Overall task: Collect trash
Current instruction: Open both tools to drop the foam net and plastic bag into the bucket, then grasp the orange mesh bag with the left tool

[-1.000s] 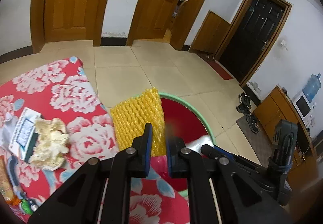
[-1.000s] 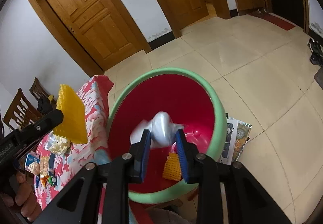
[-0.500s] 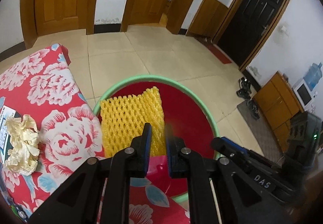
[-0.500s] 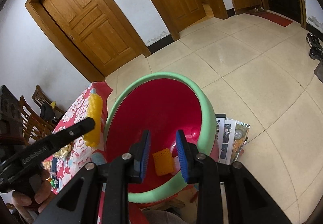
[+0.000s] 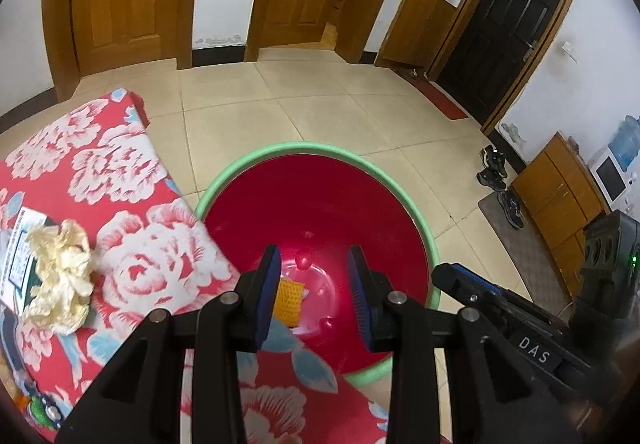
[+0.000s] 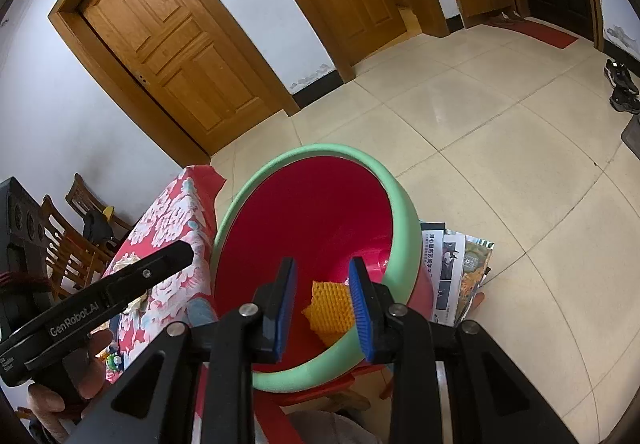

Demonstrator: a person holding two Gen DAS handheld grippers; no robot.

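A red basin with a green rim [image 5: 420, 222] [image 6: 404, 212] stands beside the table with the red floral cloth [image 5: 120, 180]. Yellow foam netting [image 5: 289, 299] [image 6: 330, 308] lies at the basin's bottom. My left gripper [image 5: 314, 290] is open and empty above the basin's near edge. My right gripper [image 6: 322, 304] is open and empty above the basin. A crumpled cream paper wad [image 5: 58, 276] lies on the cloth to the left of the left gripper.
A printed card [image 5: 20, 244] lies under the wad. Small items [image 5: 40, 402] sit at the table's near left edge. Newspapers [image 6: 456, 264] lie under the basin. Wooden chairs [image 6: 76, 232] stand behind the table. Shoes [image 5: 498, 180] and a cabinet [image 5: 560, 196] are at the right.
My left gripper moved over the basin, opened and let go of the yellow netting, which now lies in the basin. My right gripper let go of a white wrapper earlier and opened wider.
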